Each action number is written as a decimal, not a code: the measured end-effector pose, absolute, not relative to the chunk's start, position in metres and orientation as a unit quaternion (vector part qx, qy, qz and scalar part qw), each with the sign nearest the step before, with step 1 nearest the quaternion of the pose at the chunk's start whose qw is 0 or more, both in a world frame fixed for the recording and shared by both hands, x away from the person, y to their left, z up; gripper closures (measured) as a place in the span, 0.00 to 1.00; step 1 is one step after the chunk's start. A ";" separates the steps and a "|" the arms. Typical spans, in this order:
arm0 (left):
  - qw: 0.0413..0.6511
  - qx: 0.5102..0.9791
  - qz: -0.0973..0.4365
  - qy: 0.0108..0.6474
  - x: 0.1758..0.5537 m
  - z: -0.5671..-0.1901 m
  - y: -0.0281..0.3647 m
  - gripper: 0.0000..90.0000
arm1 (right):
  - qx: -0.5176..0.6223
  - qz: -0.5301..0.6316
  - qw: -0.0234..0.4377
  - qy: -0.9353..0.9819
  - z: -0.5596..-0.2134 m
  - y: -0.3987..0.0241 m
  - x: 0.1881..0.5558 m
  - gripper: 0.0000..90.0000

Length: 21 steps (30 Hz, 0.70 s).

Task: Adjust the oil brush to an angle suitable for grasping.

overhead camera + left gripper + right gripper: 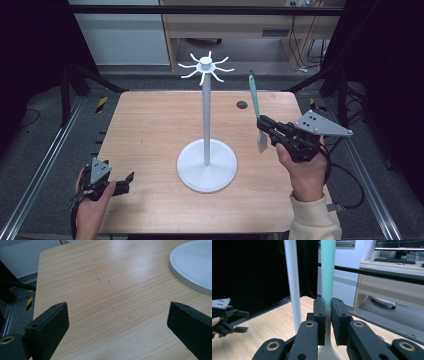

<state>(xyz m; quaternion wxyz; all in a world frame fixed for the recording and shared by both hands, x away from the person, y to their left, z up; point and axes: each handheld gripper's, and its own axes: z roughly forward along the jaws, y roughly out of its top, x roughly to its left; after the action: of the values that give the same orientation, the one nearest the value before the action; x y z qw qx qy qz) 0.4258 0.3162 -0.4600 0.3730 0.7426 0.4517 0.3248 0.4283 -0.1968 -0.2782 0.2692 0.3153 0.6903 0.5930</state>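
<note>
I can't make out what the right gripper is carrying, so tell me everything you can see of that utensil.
The utensil is a slim spatula-like tool: a long teal handle that fades to white lower down, ending in a small flat white blade below the jaws. It looks like plastic or silicone. The right gripper is shut on its shaft, holding it nearly upright, handle end up, tilted slightly. It hangs clear above the wooden table, to the right of the white hook stand, and does not touch it.

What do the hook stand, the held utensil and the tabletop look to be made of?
Stand: likely painted metal or plastic, smooth matte white. Utensil in the right tool: probably silicone or plastic, teal fading to white. Tabletop: wood or wood-look laminate, with visible grain.
</note>
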 end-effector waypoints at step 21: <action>0.372 0.744 0.326 0.448 0.426 -0.460 0.315 0.04 | 0.261 0.603 0.270 0.704 -0.264 -0.170 0.408 0.92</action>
<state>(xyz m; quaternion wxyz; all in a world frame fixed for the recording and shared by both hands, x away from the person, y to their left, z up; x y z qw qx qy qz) 0.4260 0.3154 -0.4596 0.3724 0.7444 0.4480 0.3264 0.4078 -0.1697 -0.2636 0.2696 0.2613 0.7036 0.6033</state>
